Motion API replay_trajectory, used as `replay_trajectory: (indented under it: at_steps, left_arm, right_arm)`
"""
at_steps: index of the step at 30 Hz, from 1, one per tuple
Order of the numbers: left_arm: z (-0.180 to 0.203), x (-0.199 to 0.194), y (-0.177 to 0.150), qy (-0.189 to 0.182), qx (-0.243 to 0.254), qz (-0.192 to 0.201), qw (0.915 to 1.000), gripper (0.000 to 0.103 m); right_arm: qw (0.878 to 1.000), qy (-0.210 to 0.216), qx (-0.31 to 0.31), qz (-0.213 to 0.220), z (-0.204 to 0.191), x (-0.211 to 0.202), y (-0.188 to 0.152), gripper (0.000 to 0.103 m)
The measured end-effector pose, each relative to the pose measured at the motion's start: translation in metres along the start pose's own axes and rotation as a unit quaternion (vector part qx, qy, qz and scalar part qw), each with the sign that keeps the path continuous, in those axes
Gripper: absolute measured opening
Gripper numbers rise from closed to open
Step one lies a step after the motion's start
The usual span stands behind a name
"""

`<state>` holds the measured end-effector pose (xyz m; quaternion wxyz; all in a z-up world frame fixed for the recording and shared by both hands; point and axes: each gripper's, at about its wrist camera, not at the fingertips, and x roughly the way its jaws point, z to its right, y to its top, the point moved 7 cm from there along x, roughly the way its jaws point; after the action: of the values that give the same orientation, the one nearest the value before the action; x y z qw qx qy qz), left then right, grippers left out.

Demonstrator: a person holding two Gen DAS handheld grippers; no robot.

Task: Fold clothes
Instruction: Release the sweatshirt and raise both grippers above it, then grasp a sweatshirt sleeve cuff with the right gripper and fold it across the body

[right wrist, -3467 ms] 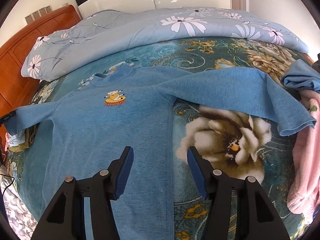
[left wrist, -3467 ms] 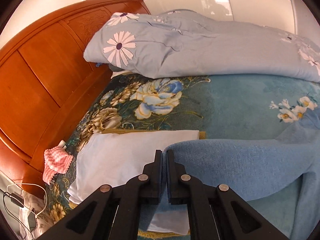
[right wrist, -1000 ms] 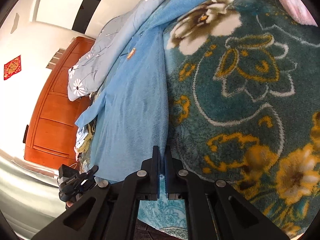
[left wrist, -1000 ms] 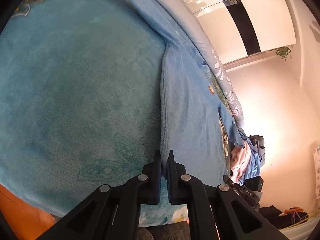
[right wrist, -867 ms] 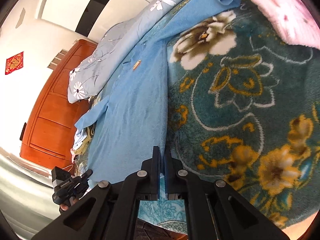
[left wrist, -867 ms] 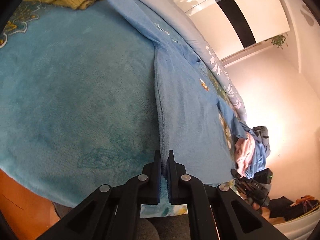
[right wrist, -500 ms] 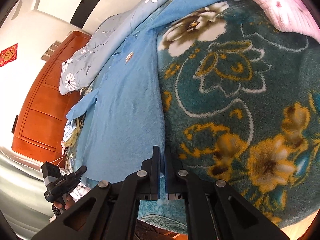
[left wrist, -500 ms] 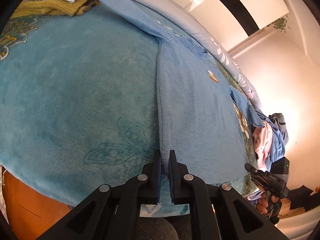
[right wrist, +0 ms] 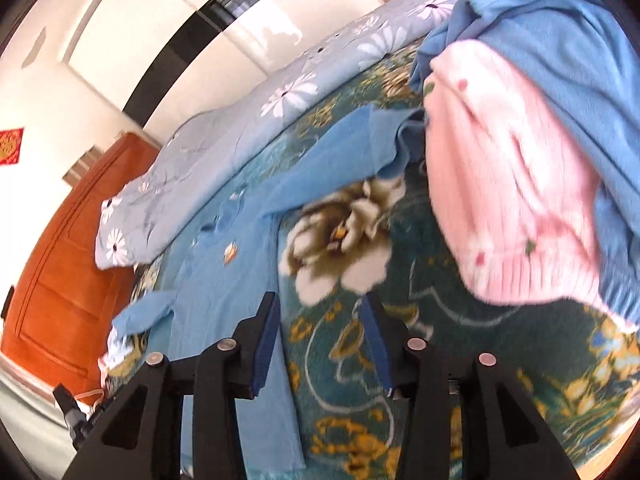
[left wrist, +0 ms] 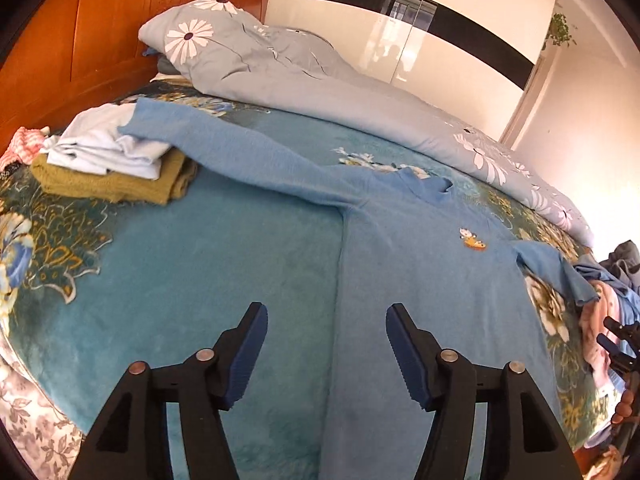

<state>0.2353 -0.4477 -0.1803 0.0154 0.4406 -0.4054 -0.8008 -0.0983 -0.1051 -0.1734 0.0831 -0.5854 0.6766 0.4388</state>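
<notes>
A blue long-sleeved sweater [left wrist: 424, 280] with a small orange badge lies flat on the bed, sleeves spread to both sides. My left gripper [left wrist: 326, 354] hovers above the sweater's left side seam near the hem, jaws opening, nothing between the pads. In the right wrist view the same sweater [right wrist: 224, 292] runs along the left, and my right gripper [right wrist: 320, 344] hangs over its right edge and the flowered blanket, jaws opening and holding nothing. The right gripper also shows at the far right edge of the left wrist view, held in a hand.
Folded white and mustard clothes [left wrist: 116, 160] are stacked at the left by the wooden headboard [left wrist: 80, 40]. A flowered grey duvet [left wrist: 320, 80] lies along the back. A pink garment [right wrist: 508, 184] and a blue one [right wrist: 560, 60] are heaped at the right.
Both grippers were shut on the sweater's bottom corners; they have let go, opened and lifted away. The sweater now lies flat on the bed.
</notes>
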Motion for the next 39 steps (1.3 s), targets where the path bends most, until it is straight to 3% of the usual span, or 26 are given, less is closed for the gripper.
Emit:
replay_trajectory:
  at_steps: [4,9,13,15,16,20,25,28,34,39]
  left_arm:
    - [0.044,0.031,0.016,-0.051,0.003,-0.004,0.9987,0.067]
    - [0.076,0.067,0.030,-0.073,0.002,-0.019,0.9971,0.067]
    - [0.090,0.091,0.043,-0.085,-0.002,-0.019,0.9962,0.067]
    - [0.088,0.098,0.045,-0.088,-0.007,-0.013,0.9960,0.067]
    - [0.085,0.101,0.044,-0.091,-0.012,-0.011,0.9958,0.067]
    - [0.067,0.110,0.038,-0.093,-0.042,-0.023,0.9945,0.067]
    - [0.044,0.096,0.041,-0.092,-0.068,-0.003,0.9934,0.067]
    - [0.034,0.095,0.043,-0.089,-0.081,0.000,0.9927,0.068]
    - [0.022,0.092,0.047,-0.100,-0.106,0.002,0.9894,0.068]
    - [0.006,0.086,0.052,-0.101,-0.127,0.014,0.9867,0.068]
  right_arm:
    - [0.999,-0.037,0.025,0.010,0.003,0.025,0.039,0.047]
    - [0.991,-0.118,0.055,0.018,0.030,0.048,0.068,0.047]
    - [0.990,-0.125,0.066,0.027,0.032,0.060,0.078,0.047]
    - [0.989,-0.132,0.064,0.032,0.030,0.060,0.083,0.031]
    - [0.988,-0.137,0.058,0.030,0.027,0.061,0.087,0.007]
    - [0.989,-0.141,0.007,0.042,-0.002,0.050,0.111,0.004]
    - [0.991,-0.092,0.004,0.093,-0.052,0.017,0.160,0.004]
    - [0.994,-0.045,0.026,0.098,-0.087,0.009,0.180,0.004]
    - [0.999,0.025,0.026,0.031,-0.181,0.048,0.171,0.004]
    - [0.997,0.074,0.006,-0.020,-0.267,0.112,0.141,0.004]
